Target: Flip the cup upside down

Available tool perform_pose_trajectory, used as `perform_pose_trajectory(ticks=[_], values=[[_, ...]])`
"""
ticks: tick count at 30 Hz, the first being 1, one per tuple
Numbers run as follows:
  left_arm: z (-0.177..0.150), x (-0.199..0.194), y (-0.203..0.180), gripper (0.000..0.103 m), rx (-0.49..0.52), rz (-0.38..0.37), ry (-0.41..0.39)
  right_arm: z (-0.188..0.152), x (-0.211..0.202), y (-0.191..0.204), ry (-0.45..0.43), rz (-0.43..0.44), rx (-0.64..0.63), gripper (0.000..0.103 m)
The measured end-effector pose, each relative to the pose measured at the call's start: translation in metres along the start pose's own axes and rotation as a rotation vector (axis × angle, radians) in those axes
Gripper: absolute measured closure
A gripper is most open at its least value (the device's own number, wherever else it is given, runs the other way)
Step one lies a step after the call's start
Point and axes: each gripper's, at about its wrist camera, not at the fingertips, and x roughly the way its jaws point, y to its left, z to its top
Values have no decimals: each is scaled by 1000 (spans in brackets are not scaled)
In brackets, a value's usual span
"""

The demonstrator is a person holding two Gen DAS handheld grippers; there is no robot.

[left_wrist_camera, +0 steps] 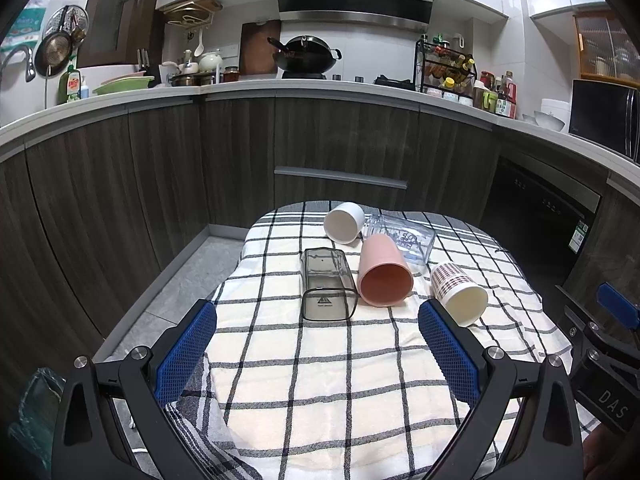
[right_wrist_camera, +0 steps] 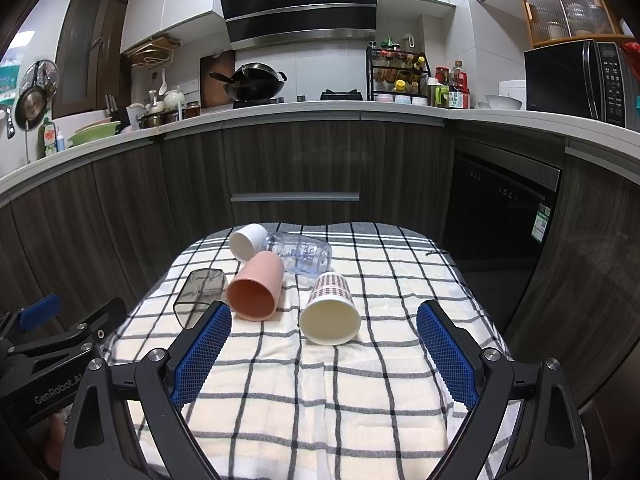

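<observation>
Several cups lie on their sides on a checked cloth (left_wrist_camera: 320, 380): a smoky square cup (left_wrist_camera: 326, 286), a pink cup (left_wrist_camera: 383, 271), a white cup (left_wrist_camera: 344, 222), a clear glass cup (left_wrist_camera: 408, 240) and a red-patterned paper cup (left_wrist_camera: 460, 292). In the right wrist view they show as the smoky cup (right_wrist_camera: 199, 296), pink cup (right_wrist_camera: 256, 290), white cup (right_wrist_camera: 247, 241), clear cup (right_wrist_camera: 300, 256) and patterned cup (right_wrist_camera: 330, 310). My left gripper (left_wrist_camera: 318, 320) is open and empty, short of the smoky cup. My right gripper (right_wrist_camera: 324, 326) is open and empty, around the patterned cup's mouth side.
The small cloth-covered table (right_wrist_camera: 400, 264) stands in front of dark kitchen cabinets (left_wrist_camera: 240, 152). A worktop (right_wrist_camera: 320, 110) with a wok, bottles and a microwave runs behind. The right gripper's body (left_wrist_camera: 608, 344) shows at the left view's right edge.
</observation>
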Motion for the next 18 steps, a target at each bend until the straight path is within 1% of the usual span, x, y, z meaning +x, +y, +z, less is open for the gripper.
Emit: perform_pose_trajectory(ticks=[10, 18], values=[[10, 11, 3, 0, -27, 8, 59, 10, 4, 5, 22, 10, -10, 9], [17, 16, 3, 0, -37, 11, 85, 20, 10, 6, 40, 15, -13, 9]])
